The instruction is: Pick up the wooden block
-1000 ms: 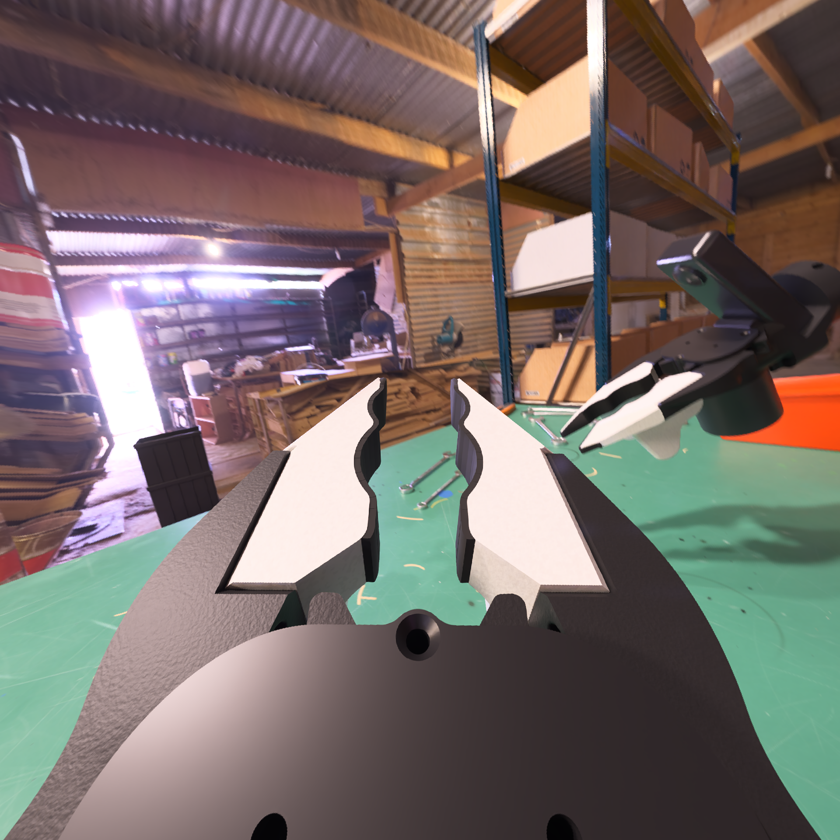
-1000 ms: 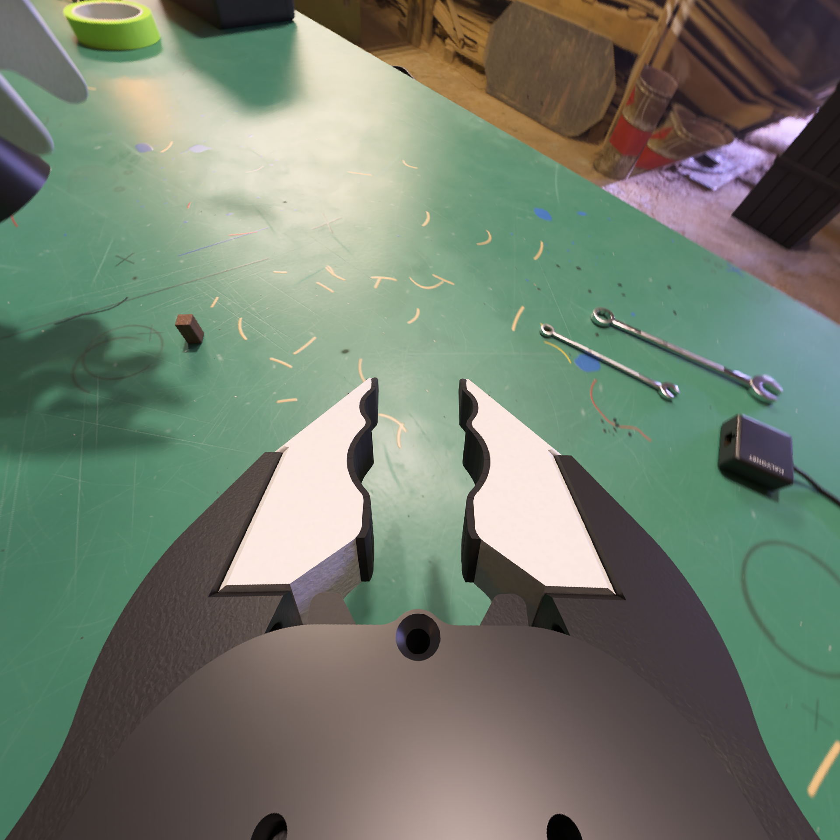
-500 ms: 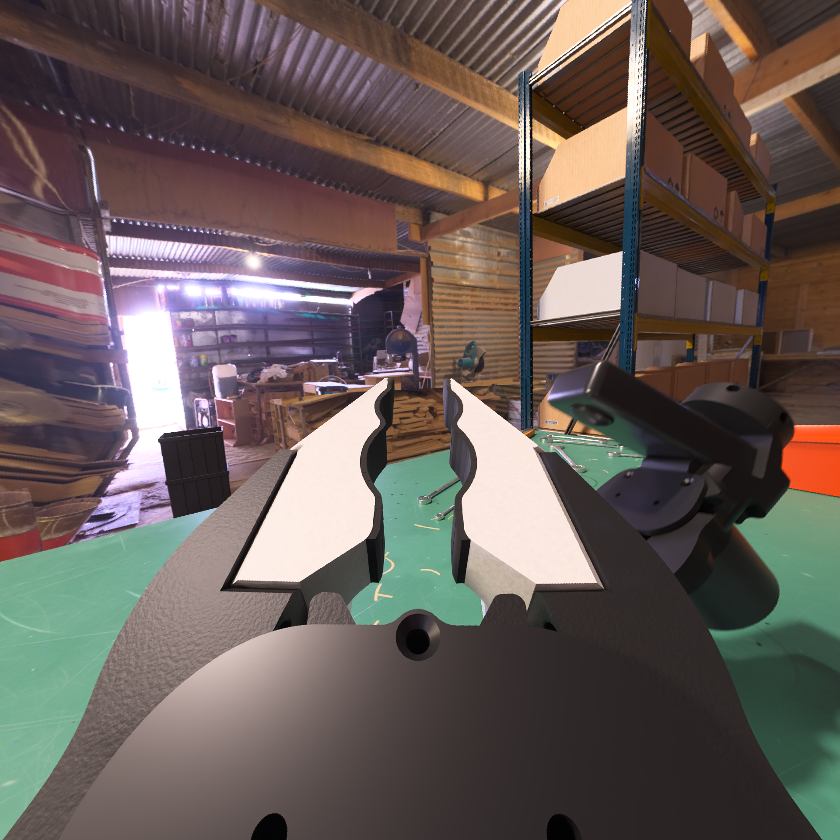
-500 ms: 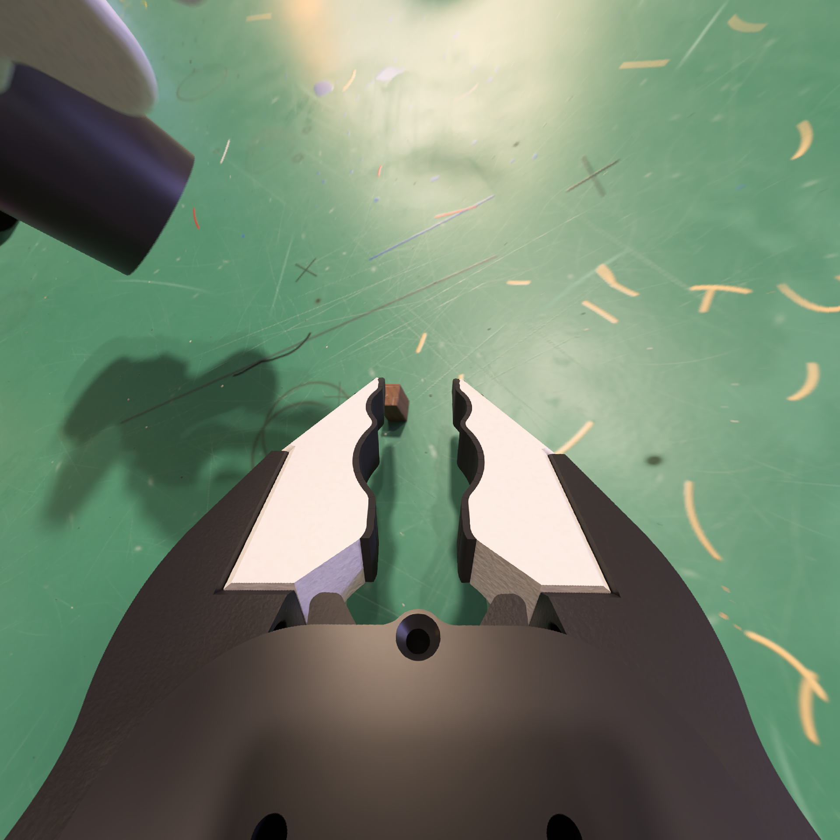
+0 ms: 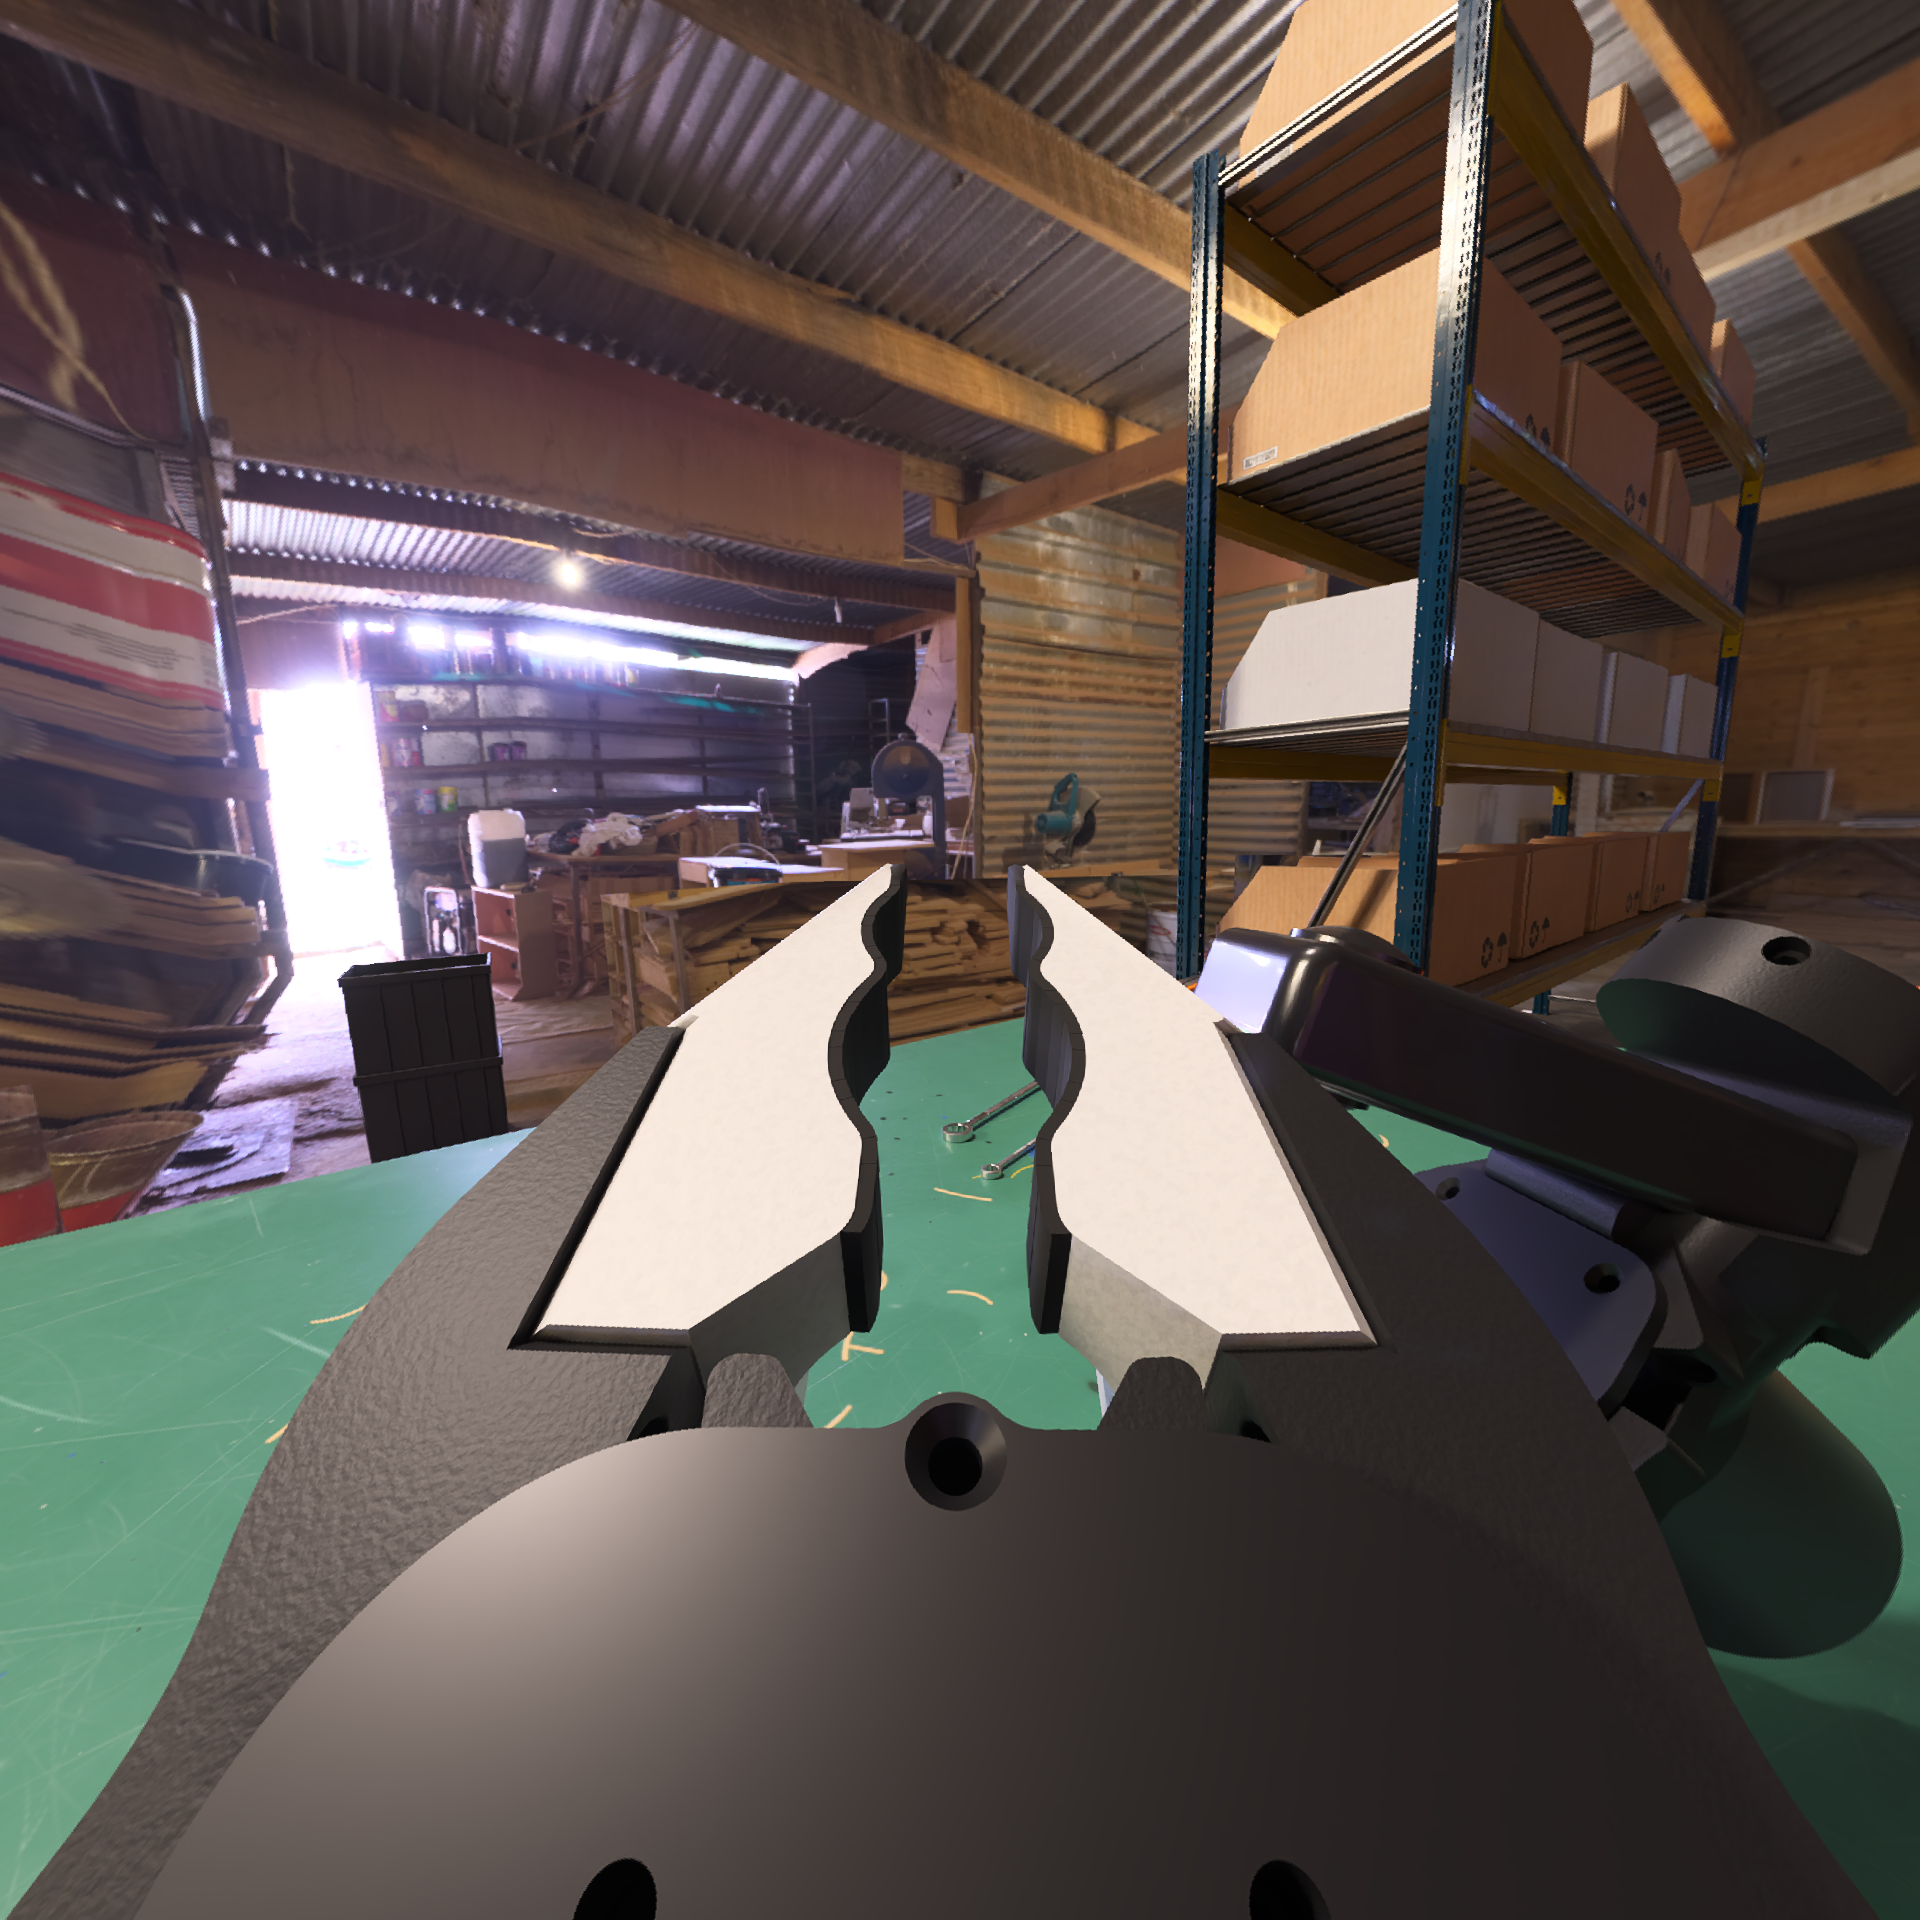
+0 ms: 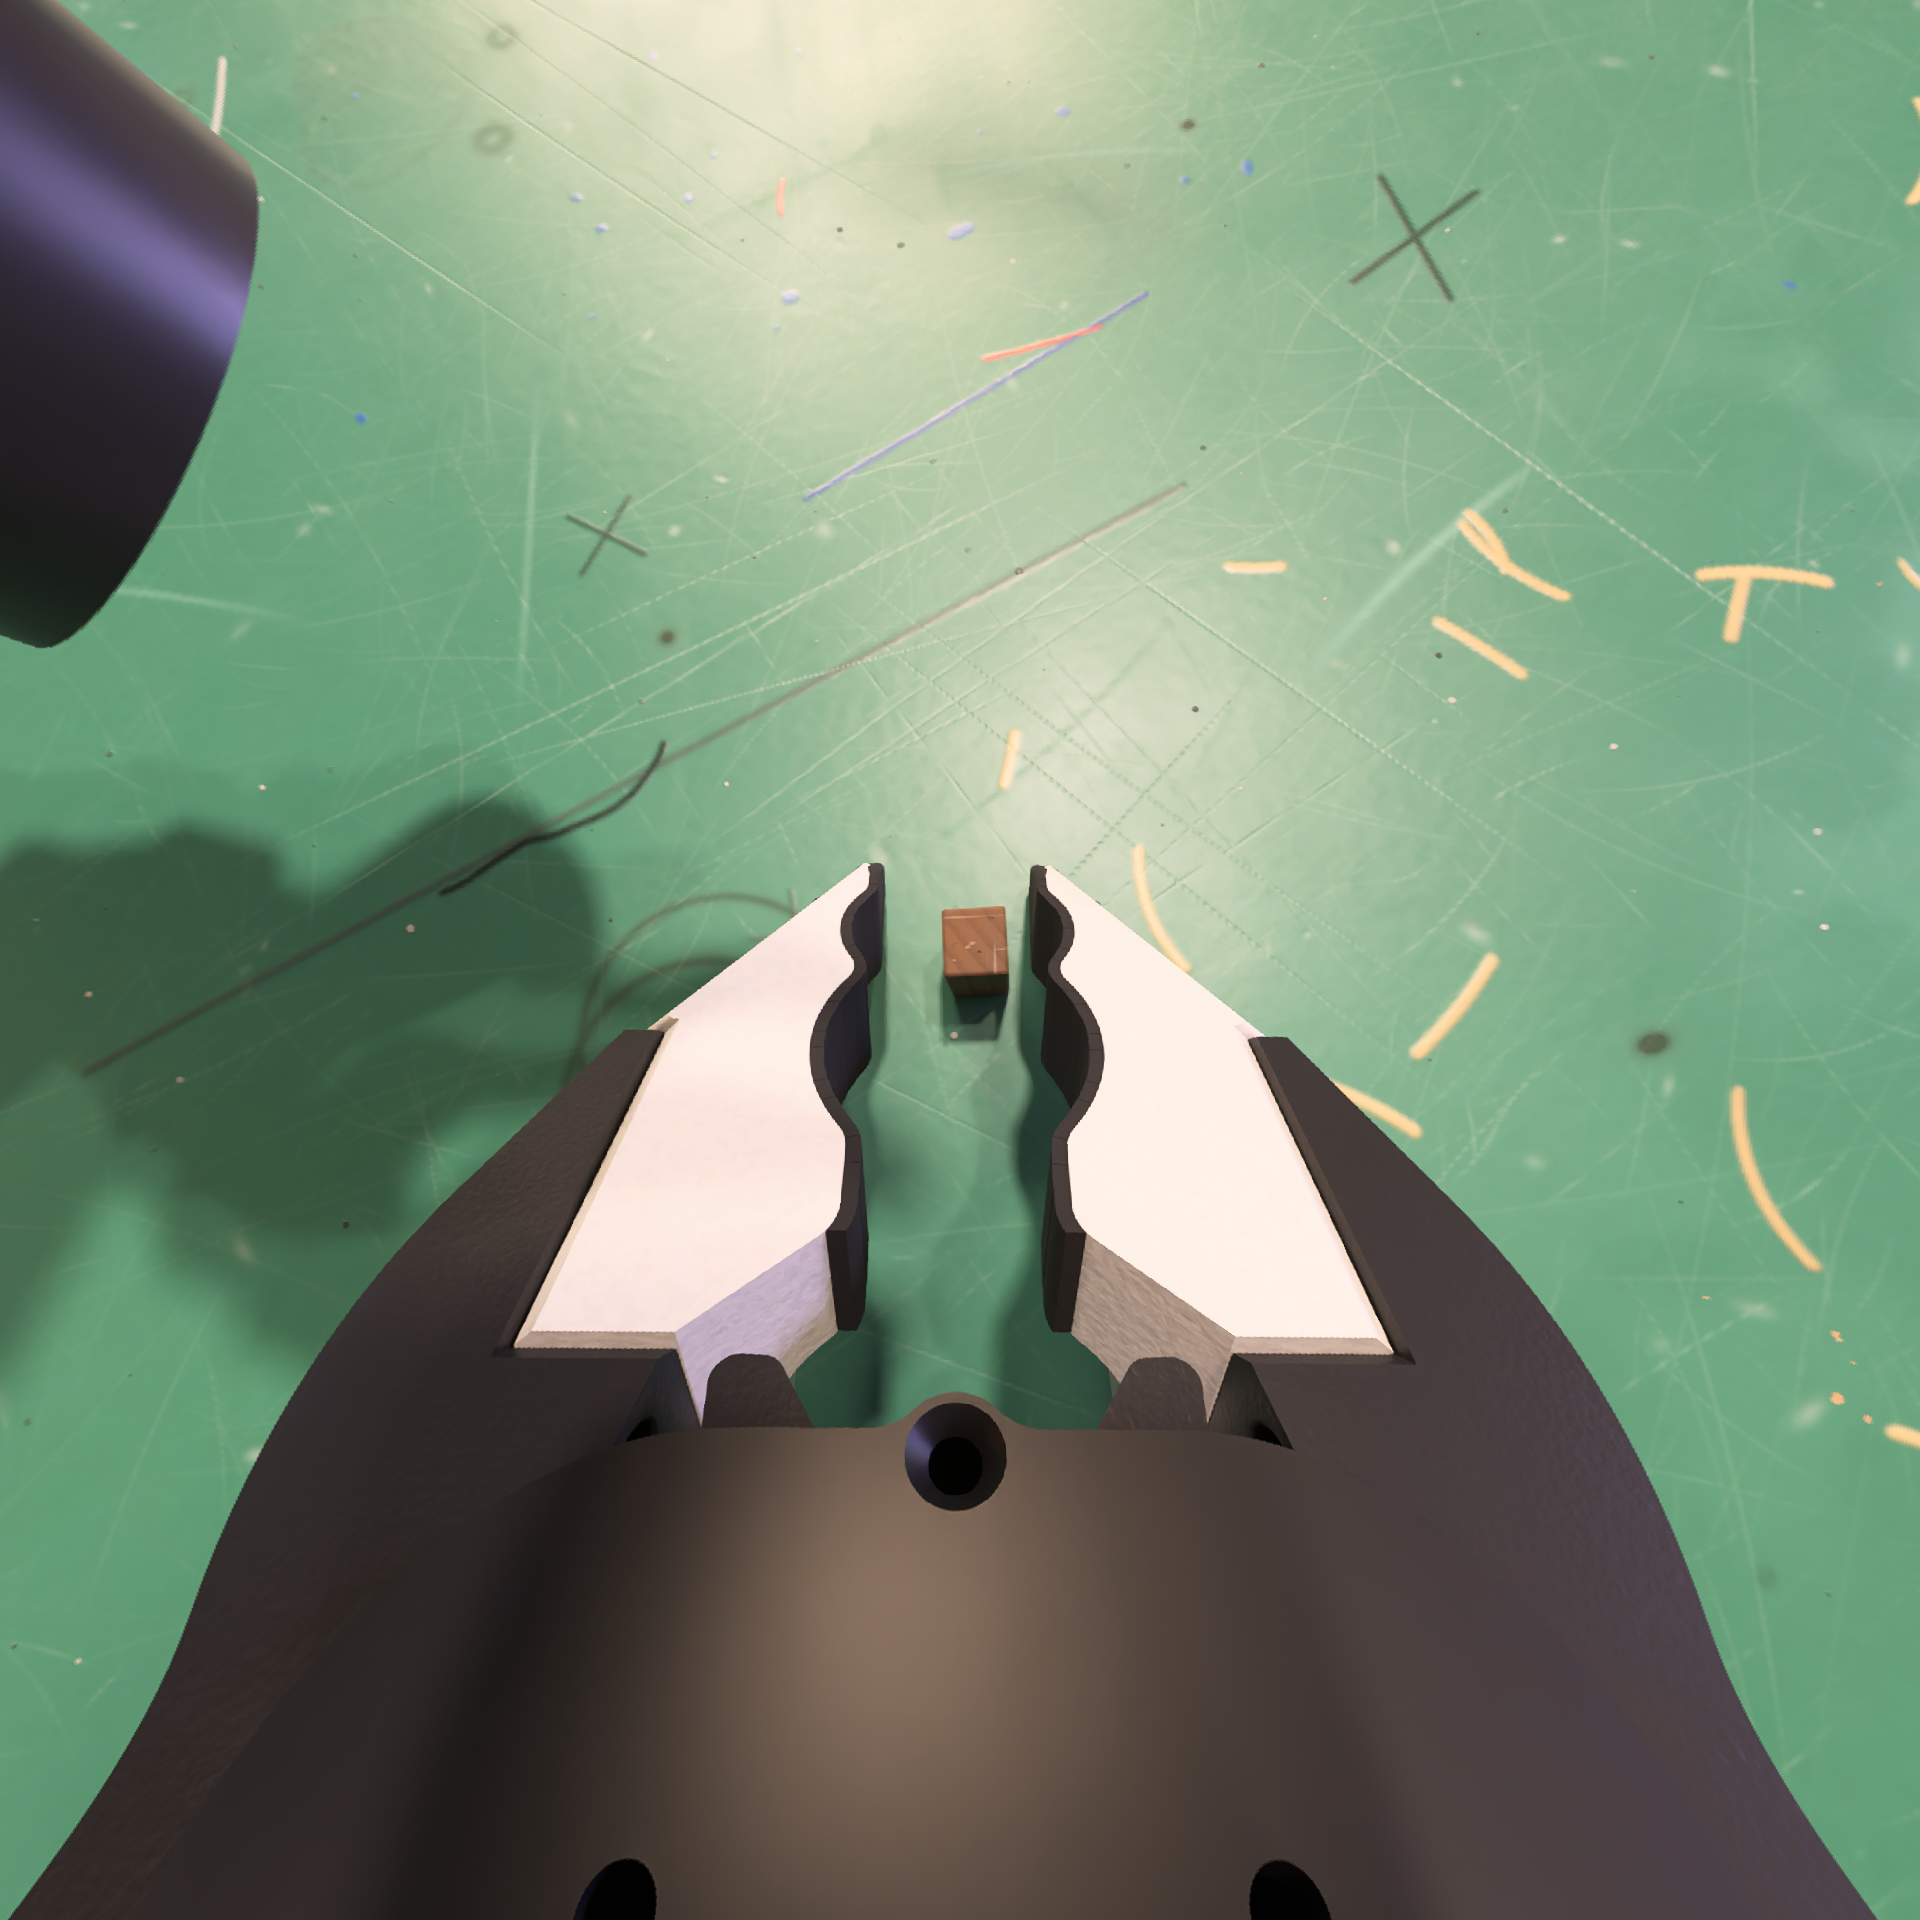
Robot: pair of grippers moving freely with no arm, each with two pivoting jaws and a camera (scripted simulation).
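A small brown wooden block (image 6: 975, 950) lies on the green table (image 6: 1143, 520). In the right wrist view my right gripper (image 6: 956, 883) is open and points down at the table, with the block between its two fingertips, apart from both. In the left wrist view my left gripper (image 5: 956, 883) is open and empty, level above the table and pointing out toward the workshop. The dark body of the right gripper (image 5: 1621, 1164) shows close on its right. The block is hidden in the left wrist view.
Part of the left gripper's dark body (image 6: 94, 343) shows at the top left of the right wrist view. Two wrenches (image 5: 987, 1117) lie farther off on the table. A black crate (image 5: 421, 1049) and blue shelving with boxes (image 5: 1444, 623) stand beyond the table's edge.
My right gripper has come down and shifted left, so the block now sits centred between its fingertips instead of by the left tip. The right gripper's body shows closer in the left view.
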